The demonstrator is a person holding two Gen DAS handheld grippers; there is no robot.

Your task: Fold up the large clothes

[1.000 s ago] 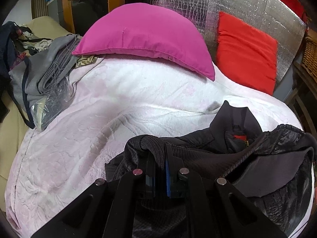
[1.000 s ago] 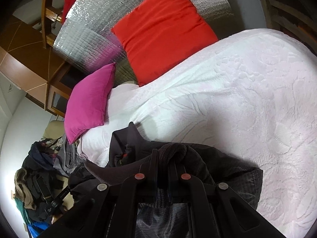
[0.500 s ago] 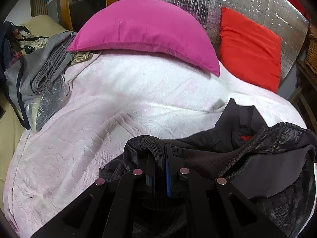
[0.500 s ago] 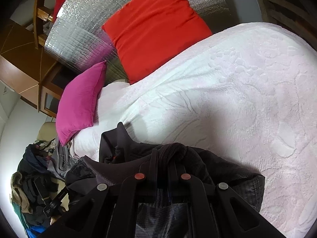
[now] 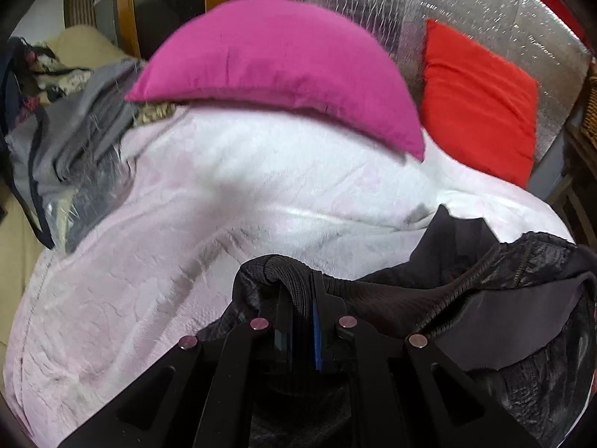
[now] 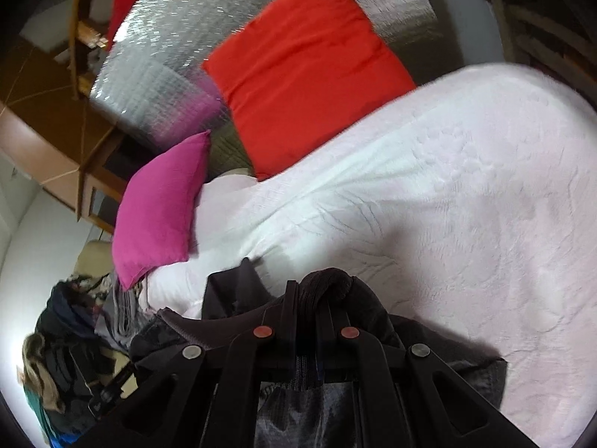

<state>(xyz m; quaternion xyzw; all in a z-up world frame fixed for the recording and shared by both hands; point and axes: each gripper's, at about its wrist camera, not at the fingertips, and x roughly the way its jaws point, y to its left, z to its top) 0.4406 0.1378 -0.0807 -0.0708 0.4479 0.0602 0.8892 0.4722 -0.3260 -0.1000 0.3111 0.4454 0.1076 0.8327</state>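
A black jacket (image 5: 466,298) with a ribbed hem and a dark grey lining hangs between both grippers above the pale pink bedspread (image 5: 224,201). My left gripper (image 5: 298,291) is shut on a ribbed edge of the jacket. My right gripper (image 6: 308,295) is shut on another ribbed edge of the jacket (image 6: 231,298). The jacket's collar stands up toward the pillows. Most of the jacket below the grippers is hidden by the gripper bodies.
A magenta pillow (image 5: 276,67) and a red pillow (image 5: 477,100) lean on a silver foil headboard (image 5: 485,3). A heap of grey and dark clothes (image 5: 74,142) lies at the bed's left edge. The bedspread (image 6: 466,194) stretches to the right.
Both grippers have carried the jacket forward toward the pillows; the magenta and red pillows look closer and larger. Both grips are unchanged.
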